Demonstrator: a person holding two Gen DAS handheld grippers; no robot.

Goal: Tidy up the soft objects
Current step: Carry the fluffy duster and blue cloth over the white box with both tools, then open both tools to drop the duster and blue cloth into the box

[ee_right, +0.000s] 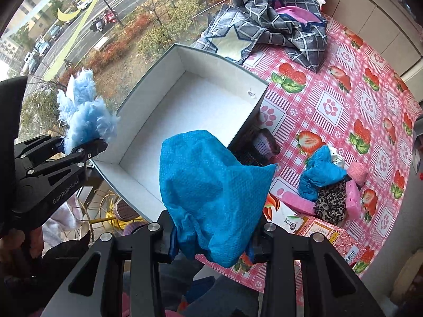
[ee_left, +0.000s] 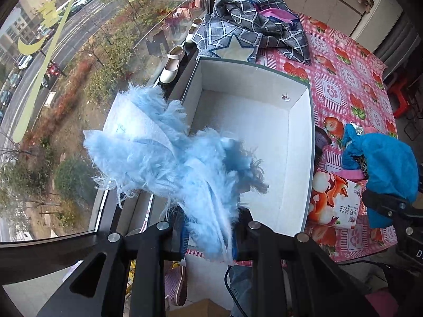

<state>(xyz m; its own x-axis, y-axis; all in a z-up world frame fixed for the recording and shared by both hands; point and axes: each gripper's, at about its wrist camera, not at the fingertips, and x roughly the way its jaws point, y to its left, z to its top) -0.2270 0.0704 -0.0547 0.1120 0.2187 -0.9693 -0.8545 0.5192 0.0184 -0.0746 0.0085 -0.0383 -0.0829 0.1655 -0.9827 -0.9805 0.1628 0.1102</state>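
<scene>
My left gripper (ee_left: 208, 237) is shut on a fluffy light-blue cloth (ee_left: 169, 153), held up at the near left corner of an open white box (ee_left: 301, 137); gripper (ee_right: 87, 144) and cloth (ee_right: 84, 113) also show in the right wrist view. My right gripper (ee_right: 211, 240) is shut on a bright blue textured cloth (ee_right: 211, 185), held above the box's (ee_right: 132, 163) near right rim. The box interior is bare apart from a small fitting on its far wall. That blue cloth (ee_left: 388, 169) shows at the right of the left wrist view.
A pink strawberry tablecloth (ee_right: 343, 100) covers the table. A grey checked fabric pile (ee_right: 269, 21) lies behind the box. Right of the box lie another blue cloth (ee_right: 320, 174), a leopard-print piece (ee_right: 330, 200), pink items (ee_right: 354, 198) and a printed packet (ee_left: 333, 200). A window (ee_left: 66, 79) is on the left.
</scene>
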